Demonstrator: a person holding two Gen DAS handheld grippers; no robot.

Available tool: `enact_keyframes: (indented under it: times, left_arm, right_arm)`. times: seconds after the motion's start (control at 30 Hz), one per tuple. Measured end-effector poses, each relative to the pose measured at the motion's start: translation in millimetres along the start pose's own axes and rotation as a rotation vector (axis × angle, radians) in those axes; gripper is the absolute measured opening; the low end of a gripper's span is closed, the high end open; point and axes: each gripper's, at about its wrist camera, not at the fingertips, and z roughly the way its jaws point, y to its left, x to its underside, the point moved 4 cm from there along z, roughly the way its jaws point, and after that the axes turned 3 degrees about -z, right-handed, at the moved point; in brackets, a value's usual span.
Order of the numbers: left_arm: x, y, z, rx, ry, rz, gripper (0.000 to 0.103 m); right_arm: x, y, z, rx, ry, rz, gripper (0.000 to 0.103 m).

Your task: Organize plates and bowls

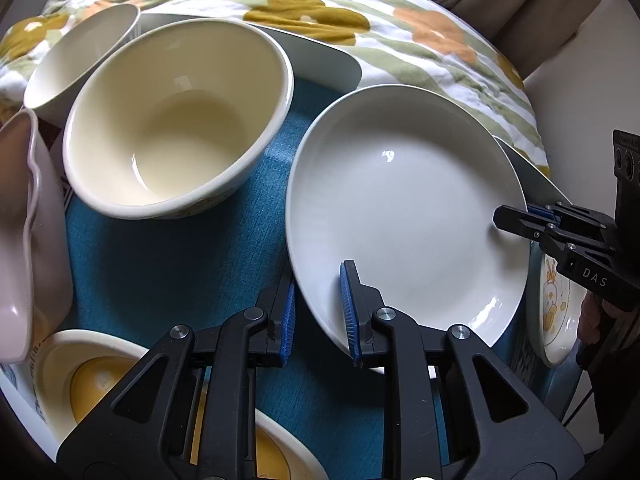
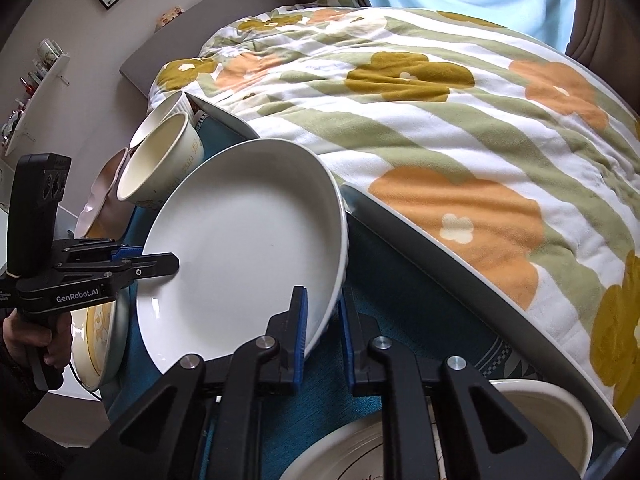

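Note:
A large white plate [image 1: 408,208] [image 2: 244,248] is held tilted above the teal table mat [image 1: 168,276]. My left gripper [image 1: 318,316] has its jaws around the plate's near rim and grips it. My right gripper [image 2: 323,336] clamps the opposite rim; it also shows in the left wrist view [image 1: 520,220]. A cream bowl [image 1: 176,120] [image 2: 160,168] sits to the left with a smaller white bowl [image 1: 76,60] behind it. A pink wavy-rimmed dish [image 1: 20,232] stands at far left.
A yellow-centred bowl [image 1: 92,380] lies under my left gripper. A duck-print plate [image 1: 556,308] sits under the white plate's right edge. A flowered blanket [image 2: 460,120] covers the bed behind the table. Another cream dish [image 2: 548,420] and a patterned plate [image 2: 340,456] lie near my right gripper.

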Motion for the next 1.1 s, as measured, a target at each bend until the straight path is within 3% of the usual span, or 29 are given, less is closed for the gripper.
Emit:
enact_keyframes:
  times: [0.27,0.6,0.87,1.1]
  left_arm:
    - [2.3,-11.4,-27.6,-0.028,-0.044,0.066,0.018]
    - [27.6,2.5,-88.7,0.026,-0.099,0.101,0.018]
    - [63.0,44.6,-139.2,0.082,-0.115,0.179,0.018]
    - [91.1,97.8,-160.0,0.133,-0.075,0.277,0.018]
  right_arm:
    - [0.3,9.4,-18.8,0.017,-0.029,-0.008,0.014]
    - [9.3,58.2,-56.8,0.045,-0.079,0.021,0.014]
    - [35.4,129.4,-70.2,0.095,-0.100,0.093,0.014]
    - [66.3,197.9,-55.8,0.143,-0.110,0.223,0.014]
